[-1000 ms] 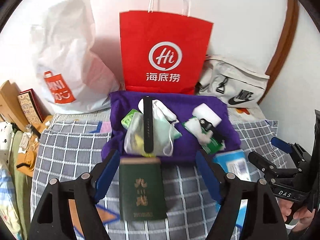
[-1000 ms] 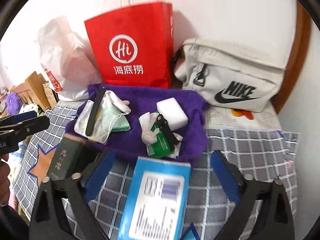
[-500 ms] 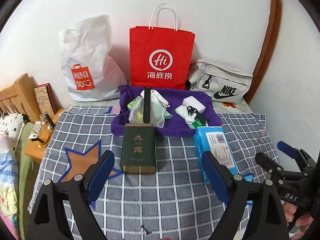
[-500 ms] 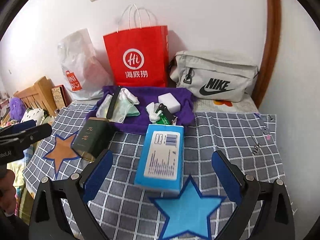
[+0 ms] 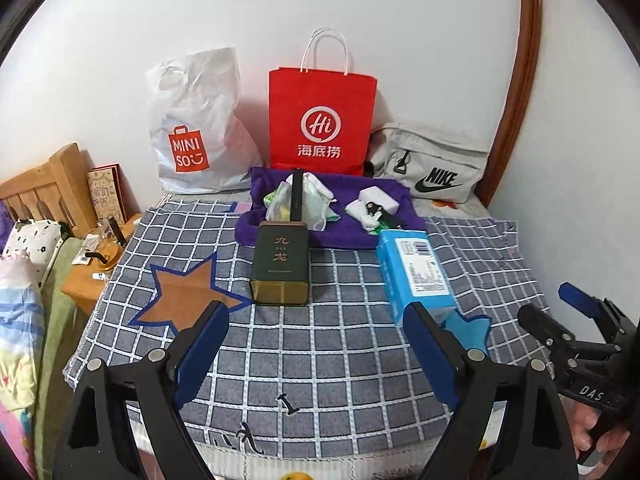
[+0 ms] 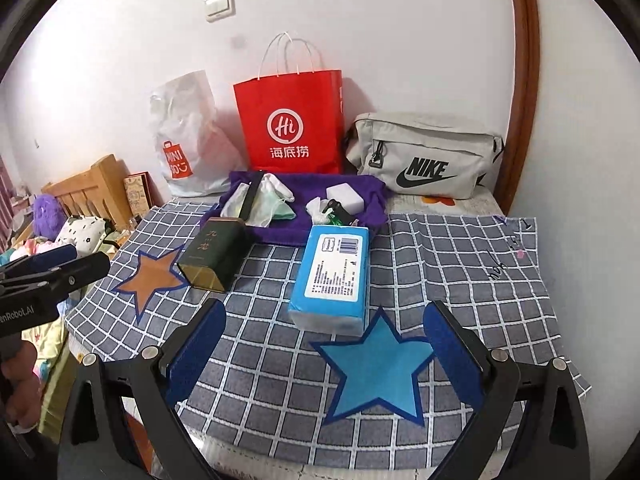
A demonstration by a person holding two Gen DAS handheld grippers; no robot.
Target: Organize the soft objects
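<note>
A purple towel (image 5: 352,232) lies at the back of the checked cloth (image 5: 320,352), bearing face masks (image 5: 316,204), a black strap (image 5: 297,196), a white block (image 5: 380,199) and a green packet (image 5: 384,224). In front of it lie a dark green box (image 5: 280,264) and a blue tissue pack (image 5: 416,268). My left gripper (image 5: 316,320) hovers open and empty, well short of the box. Over the blue star (image 6: 376,368), my right gripper (image 6: 326,316) is open and empty, just short of the tissue pack (image 6: 332,276).
A white Miniso bag (image 5: 192,132), a red paper bag (image 5: 320,120) and a grey Nike bag (image 5: 432,168) stand against the wall. A wooden headboard (image 5: 44,188), a small side table (image 5: 92,272) and bedding sit to the left. A brown star (image 5: 184,292) marks the cloth.
Both grippers have pulled back and up from the towel, so the whole cloth now shows. The green box and the tissue pack lie farther ahead of the fingers.
</note>
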